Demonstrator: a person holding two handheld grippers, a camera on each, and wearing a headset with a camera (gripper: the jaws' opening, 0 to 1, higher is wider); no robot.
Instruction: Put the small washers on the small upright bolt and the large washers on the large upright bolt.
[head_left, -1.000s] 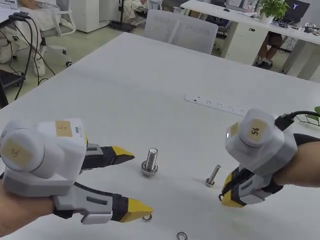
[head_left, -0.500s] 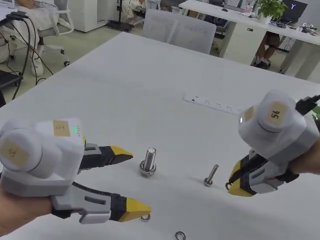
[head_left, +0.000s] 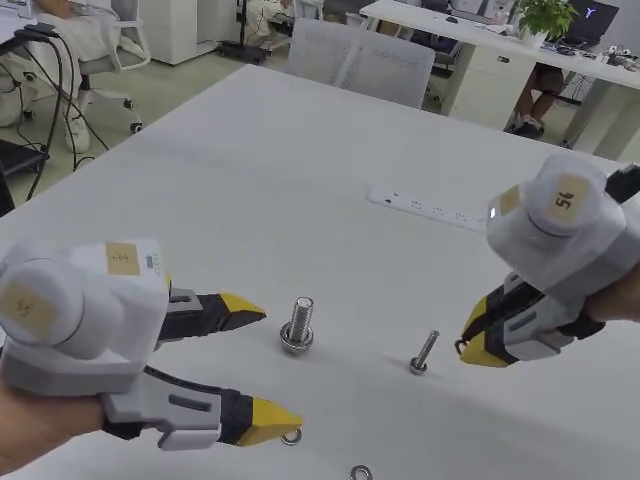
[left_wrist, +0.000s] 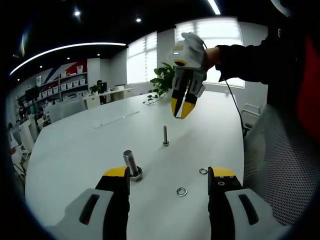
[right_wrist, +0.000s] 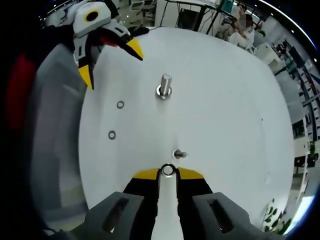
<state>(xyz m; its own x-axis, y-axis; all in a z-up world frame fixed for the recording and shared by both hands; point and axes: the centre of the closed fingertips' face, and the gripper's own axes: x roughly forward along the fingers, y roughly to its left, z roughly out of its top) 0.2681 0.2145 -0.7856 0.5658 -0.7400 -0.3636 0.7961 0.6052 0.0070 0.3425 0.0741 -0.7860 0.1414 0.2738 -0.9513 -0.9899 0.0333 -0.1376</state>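
our right gripper (head_left: 478, 350), at the head view's right, pinches a small washer (right_wrist: 168, 170) just right of the small bolt (head_left: 424, 352). our left gripper (head_left: 262, 362), lower left, gapes released.

we work at a wide white table (head_left: 250, 180) with a white power strip (head_left: 430, 210) lying on it. beyond its far edge we see a grey mesh chair (head_left: 360, 60), a pale floor (head_left: 170, 90) and a white desk (head_left: 470, 25) bearing a potted plant (head_left: 548, 15). in the left gripper view, bright windows (left_wrist: 220, 37) and small ceiling lights (left_wrist: 76, 12) light the room.
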